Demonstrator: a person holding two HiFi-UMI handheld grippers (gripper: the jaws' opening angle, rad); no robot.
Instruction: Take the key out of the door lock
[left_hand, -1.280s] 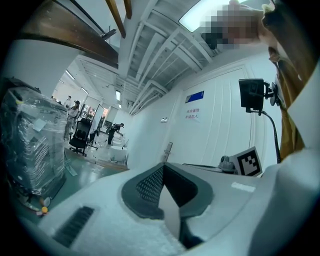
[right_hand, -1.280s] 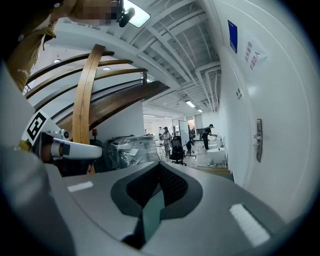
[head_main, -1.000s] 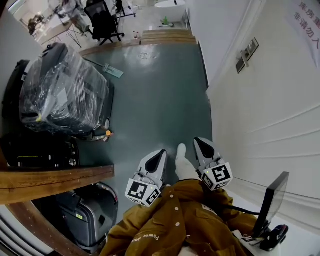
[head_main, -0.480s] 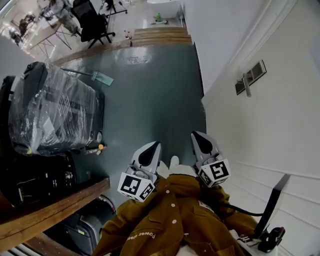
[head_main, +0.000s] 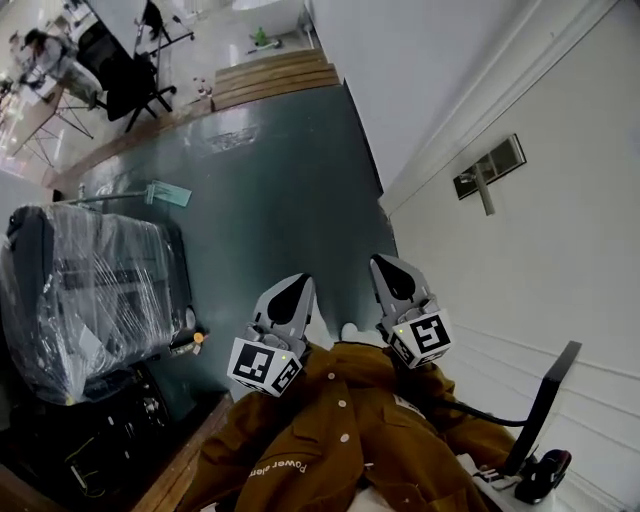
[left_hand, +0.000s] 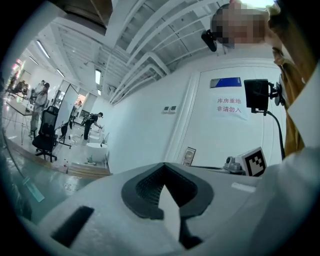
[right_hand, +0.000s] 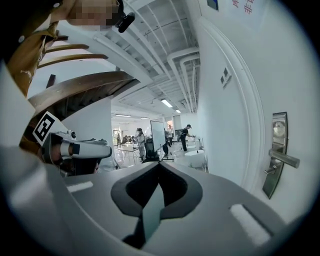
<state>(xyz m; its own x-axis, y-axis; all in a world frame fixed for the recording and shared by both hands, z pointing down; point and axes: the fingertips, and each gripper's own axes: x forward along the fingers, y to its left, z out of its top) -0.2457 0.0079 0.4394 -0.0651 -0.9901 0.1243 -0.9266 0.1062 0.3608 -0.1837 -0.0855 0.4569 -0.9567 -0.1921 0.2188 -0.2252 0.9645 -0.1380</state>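
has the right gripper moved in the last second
Yes: in the head view the right gripper has moved forward, closer to the door handle.

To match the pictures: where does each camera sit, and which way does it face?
Head view: on the person's head, facing steeply down at floor and door; jacket, left tool, right tool show.
Left gripper view: on the left tool, along its shut jaws toward the door sign; jacket shows.
Right gripper view: on the right tool, along shut jaws down the hall; left tool shows.
Shared: head and right gripper views both show the door handle.
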